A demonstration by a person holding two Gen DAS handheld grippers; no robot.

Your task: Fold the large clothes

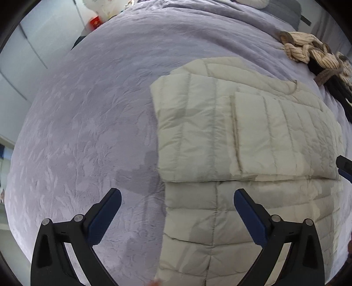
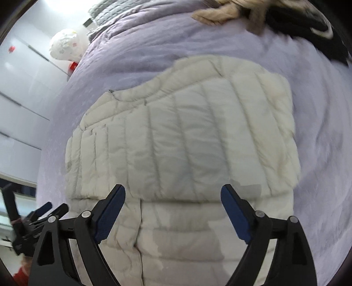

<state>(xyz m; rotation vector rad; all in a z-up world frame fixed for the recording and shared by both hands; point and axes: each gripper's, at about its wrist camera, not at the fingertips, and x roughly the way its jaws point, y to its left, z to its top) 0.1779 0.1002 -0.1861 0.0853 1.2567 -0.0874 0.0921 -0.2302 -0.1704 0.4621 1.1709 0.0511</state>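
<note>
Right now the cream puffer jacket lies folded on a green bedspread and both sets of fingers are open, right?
Not quite: the bedspread is lavender, not green, as the left wrist view shows. The cream puffer jacket does lie folded on it, and both sets of fingers are open.

The jacket (image 1: 220, 220) runs off the bottom edge; striped clothes (image 2: 220, 13) blurred.

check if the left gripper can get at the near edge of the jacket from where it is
Probably yes: the left gripper is open, empty, right above the jacket edge on the bedspread, nothing between.
</note>
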